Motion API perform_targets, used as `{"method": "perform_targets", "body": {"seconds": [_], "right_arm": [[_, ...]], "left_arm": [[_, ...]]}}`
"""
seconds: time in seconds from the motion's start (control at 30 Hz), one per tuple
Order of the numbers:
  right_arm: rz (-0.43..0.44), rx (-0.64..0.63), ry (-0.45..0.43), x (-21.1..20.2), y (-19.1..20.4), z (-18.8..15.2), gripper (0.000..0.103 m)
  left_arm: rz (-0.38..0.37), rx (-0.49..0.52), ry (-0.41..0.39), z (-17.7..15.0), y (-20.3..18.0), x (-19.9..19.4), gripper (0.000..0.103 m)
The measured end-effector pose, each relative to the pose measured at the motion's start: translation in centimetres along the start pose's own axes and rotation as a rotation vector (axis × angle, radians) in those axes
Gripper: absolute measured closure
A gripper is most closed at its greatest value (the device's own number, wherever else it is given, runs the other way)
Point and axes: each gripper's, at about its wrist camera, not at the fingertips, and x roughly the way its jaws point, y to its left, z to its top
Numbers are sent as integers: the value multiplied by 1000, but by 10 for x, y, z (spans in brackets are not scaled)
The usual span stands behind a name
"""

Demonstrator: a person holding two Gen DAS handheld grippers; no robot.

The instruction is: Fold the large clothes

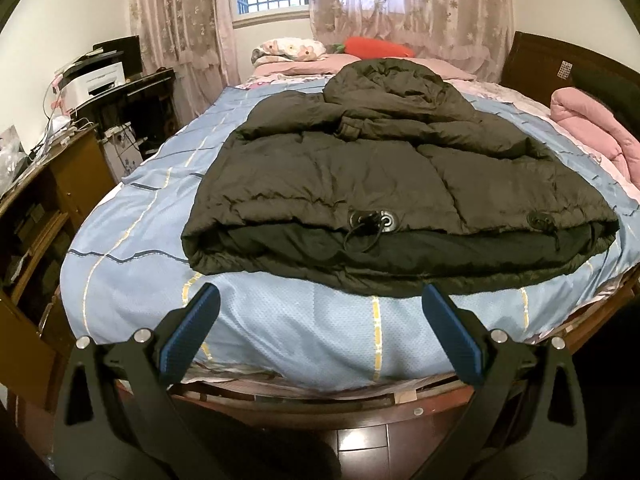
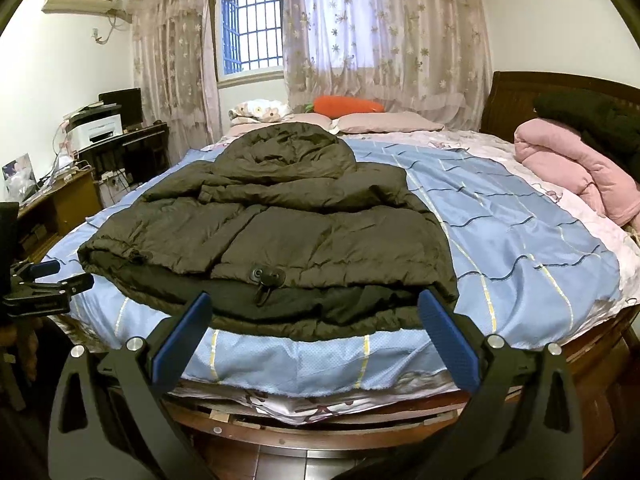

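Observation:
A dark olive hooded puffer jacket (image 1: 360, 168) lies flat on the bed's blue striped sheet (image 1: 304, 320), hem toward me, hood at the far end. It also shows in the right wrist view (image 2: 280, 232). My left gripper (image 1: 320, 300) is open and empty, just short of the hem near the bed's near edge. My right gripper (image 2: 314, 306) is open and empty, its fingertips level with the hem's right part. The left gripper also shows at the left edge of the right wrist view (image 2: 56, 274).
A rolled pink quilt (image 2: 576, 168) lies at the bed's right side by the dark wooden headboard (image 2: 560, 96). Pillows (image 2: 384, 122) and an orange plush (image 2: 348, 105) lie at the far end. A desk with a printer (image 2: 96, 130) stands left.

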Motion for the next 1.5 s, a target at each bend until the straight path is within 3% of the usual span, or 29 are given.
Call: {"method": "perform_targets", "body": {"seconds": [0.17,0.23,0.3,0.43,0.6,0.77,0.87,0.97,1.17,1.4,1.5], "right_arm": [[13,59,18,0,-7,3,1],[35,115,37,1,-17,7,1],[72,197,80,5,-32,15,1],[127,368,119,19,-75,29,1],[235,699,191,61,-143,24,1],[323,952,281,103,-180,-1,1],[297,1025,266,115,-189,-14,1],[349,1110,260,124,-193,-27,1],[392,1137,278,133,-190,-34,1],[423,1146,280,132,-192,-38,1],[419,1135,280,132,-191,-38,1]], "left_arm": [[-52,-37,9,5,9,-4,2],[-145,-130,47,12,25,-5,2],[-308,-295,72,21,51,-6,2],[-554,-601,88,34,105,4,2],[-862,-1008,137,22,160,54,2],[-1006,-1272,185,-11,180,106,2],[-1030,-1319,162,-22,181,121,2],[-1051,-1347,123,-29,181,133,2],[-1035,-1406,91,-38,192,143,2],[-973,-1396,84,-42,201,131,2],[-862,-1371,94,-45,210,124,2]]}}
